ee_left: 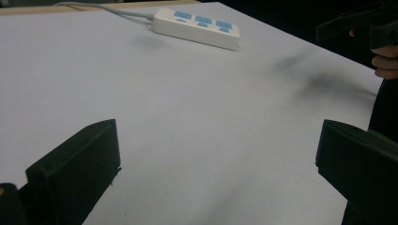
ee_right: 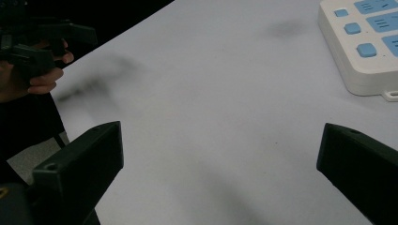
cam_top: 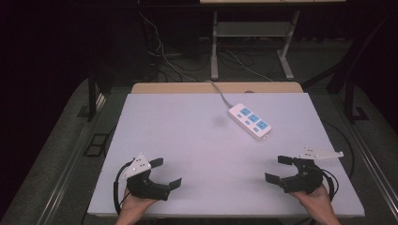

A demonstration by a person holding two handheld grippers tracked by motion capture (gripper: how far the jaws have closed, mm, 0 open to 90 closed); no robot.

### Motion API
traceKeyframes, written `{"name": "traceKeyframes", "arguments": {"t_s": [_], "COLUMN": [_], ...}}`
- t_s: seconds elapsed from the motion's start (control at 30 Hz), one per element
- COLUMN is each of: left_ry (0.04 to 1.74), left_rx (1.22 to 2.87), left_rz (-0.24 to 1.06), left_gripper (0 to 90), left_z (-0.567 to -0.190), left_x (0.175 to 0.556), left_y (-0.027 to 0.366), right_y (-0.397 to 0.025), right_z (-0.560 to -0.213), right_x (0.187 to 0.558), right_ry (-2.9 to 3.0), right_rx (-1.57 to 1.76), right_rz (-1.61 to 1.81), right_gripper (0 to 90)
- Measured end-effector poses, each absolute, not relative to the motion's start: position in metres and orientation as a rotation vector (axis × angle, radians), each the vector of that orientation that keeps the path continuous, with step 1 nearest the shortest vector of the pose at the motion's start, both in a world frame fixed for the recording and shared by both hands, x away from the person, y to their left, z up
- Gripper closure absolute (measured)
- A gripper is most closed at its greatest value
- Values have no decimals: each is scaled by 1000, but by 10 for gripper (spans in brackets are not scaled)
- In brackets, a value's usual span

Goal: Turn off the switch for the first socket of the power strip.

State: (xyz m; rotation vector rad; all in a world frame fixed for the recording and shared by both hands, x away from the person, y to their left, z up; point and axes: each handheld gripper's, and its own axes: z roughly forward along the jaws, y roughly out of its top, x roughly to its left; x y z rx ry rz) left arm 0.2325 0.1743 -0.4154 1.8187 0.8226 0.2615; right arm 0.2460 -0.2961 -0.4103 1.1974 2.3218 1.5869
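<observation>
Beyond both claws [cam_top: 168, 174], power strip [cam_top: 250, 121].

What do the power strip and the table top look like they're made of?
Power strip: probably hard moulded plastic, smooth white casing with blue socket faces and rounded edges. Table top: matte pale sheet, possibly laminate or painted board, showing only soft shadows and no glare; a wood-coloured edge shows at the far side.

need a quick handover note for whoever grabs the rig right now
Left tongs: open, holding nothing, low over the near left of the table.
Right tongs: open, holding nothing, low over the near right.
Power strip: lies flat on the far right part of the table, blue sockets up, its cable running off the far edge. It sits closer to the right tongs.
Done: nothing that shows; the strip is untouched.
Left: probably reach for the strip, likely with the right tongs.
</observation>
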Motion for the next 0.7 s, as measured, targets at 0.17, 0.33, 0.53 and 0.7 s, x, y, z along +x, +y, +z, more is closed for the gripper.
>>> {"name": "traceKeyframes", "arguments": {"t_s": [0.17,0.33,0.53,0.7], "left_ry": [827,827,830,830], "left_rx": [1812,1807,1795,1791], "left_rz": [251,239,219,213], "left_gripper": [0,0,0,0], "left_z": [-416,-417,-417,-417], "left_x": [233,234,235,235], "left_y": [176,177,178,179], "right_y": [-295,-295,-295,-294], "right_z": [-411,-411,-412,-413], "right_x": [246,247,246,246], "right_ry": [2335,2350,2364,2384], "right_rx": [1205,1219,1224,1229], "right_rz": [1572,1559,1549,1536], "right_gripper": [5,5,5,6]}}
